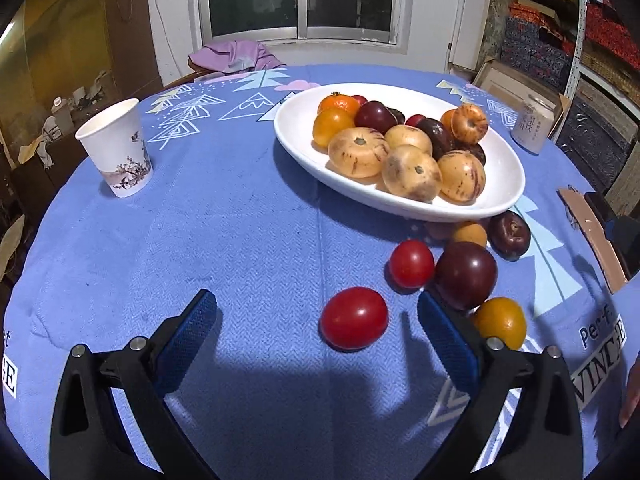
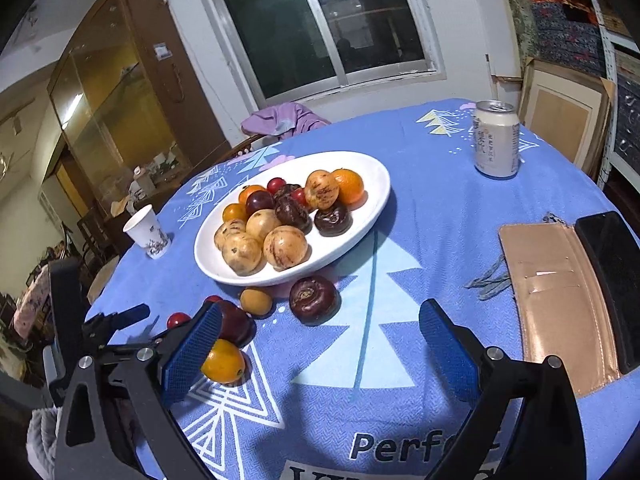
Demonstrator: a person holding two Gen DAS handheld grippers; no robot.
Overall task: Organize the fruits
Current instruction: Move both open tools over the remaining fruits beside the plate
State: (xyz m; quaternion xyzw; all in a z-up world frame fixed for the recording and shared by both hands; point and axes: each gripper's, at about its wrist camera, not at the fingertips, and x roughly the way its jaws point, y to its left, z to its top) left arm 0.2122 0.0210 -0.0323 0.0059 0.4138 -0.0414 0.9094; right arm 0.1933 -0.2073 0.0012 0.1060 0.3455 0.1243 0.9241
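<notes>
So the fruit is split in two lots right now. Most of it sits piled in the white plate [image 1: 400, 200] in the middle of the tabletop [image 1: 240, 220]: pale striped melon-looking ones at the front, dark plums and a couple of oranges behind. The leftovers are loose on the blue cloth just in front of the plate's near rim: a red tomato [image 1: 354, 318] lying on its own, a second red tomato [image 1: 412, 264] touching a big dark plum [image 1: 466, 274], a yellow-orange fruit [image 1: 500, 322], a small apricot-looking one [image 1: 470, 234] and a wrinkly dark plum [image 1: 510, 234] right by the rim.

Looks to me like the step in hand is picking up the strays one at a time and moving them to the plate. The left gripper [image 1: 316, 312] hangs low over the cloth with its jaws spread wide and nothing in them, and the lone red tomato sits between the fingers, nearer the right one. My guess is that's the next target: push forward a bit, centre it, close gently since it's smooth, round and could roll or squash.

The right gripper [image 2: 320, 324] is also wide open and empty, over bare cloth, with the yellow-orange fruit just outside its left finger.

Further out: a paper cup [image 1: 116, 148], a drink can [image 2: 496, 140], and a tan wallet [image 2: 560, 300] with a phone [image 2: 612, 280].
</notes>
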